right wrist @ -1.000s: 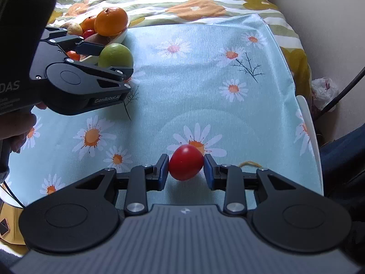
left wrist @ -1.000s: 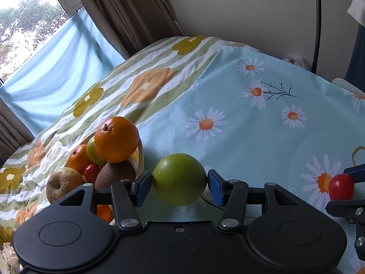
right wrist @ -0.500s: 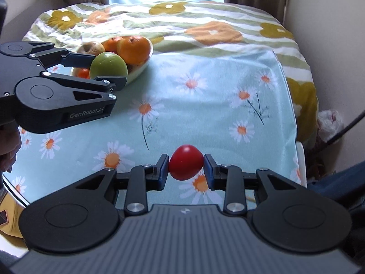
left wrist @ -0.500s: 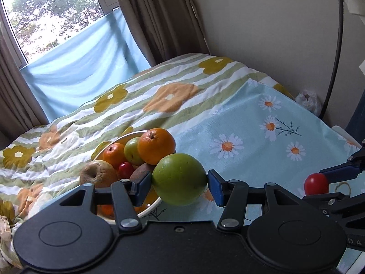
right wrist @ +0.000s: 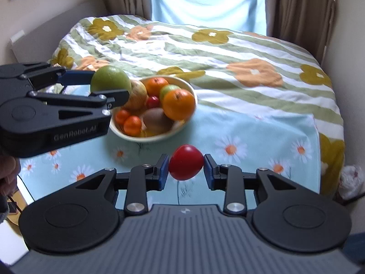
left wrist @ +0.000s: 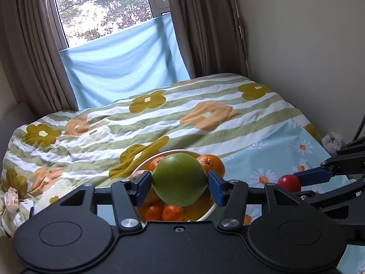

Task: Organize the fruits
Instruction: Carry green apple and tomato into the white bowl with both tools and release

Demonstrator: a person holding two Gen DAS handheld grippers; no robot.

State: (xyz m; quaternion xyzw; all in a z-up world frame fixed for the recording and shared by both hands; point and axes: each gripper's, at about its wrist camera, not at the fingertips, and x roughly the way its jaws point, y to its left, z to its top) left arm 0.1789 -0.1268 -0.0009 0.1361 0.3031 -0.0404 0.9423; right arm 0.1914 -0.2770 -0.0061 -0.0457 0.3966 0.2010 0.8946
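My left gripper (left wrist: 179, 186) is shut on a large green fruit (left wrist: 179, 179) and holds it in the air above the near-left rim of a cream bowl (right wrist: 182, 86). The right wrist view shows that same green fruit (right wrist: 110, 78) in the left gripper (right wrist: 109, 84). The bowl holds oranges (right wrist: 178, 104), small mandarins (right wrist: 132, 125), a kiwi (right wrist: 156, 118), an apple and a small red fruit. My right gripper (right wrist: 186, 169) is shut on a red tomato (right wrist: 186, 162), raised over the daisy cloth in front of the bowl. The left wrist view catches this tomato (left wrist: 289, 182) at right.
The bowl sits on a light blue daisy tablecloth (right wrist: 262, 137) laid over a bed with a green-striped flowered quilt (right wrist: 228, 52). Curtains and a window stand behind. A wall runs along the right. A hand (right wrist: 8, 171) holds the left gripper at the left edge.
Both grippers have risen off the cloth with their fruits and swung toward the bowl. The green fruit now hangs over the bowl's rim, and the tomato is lifted in front of it.
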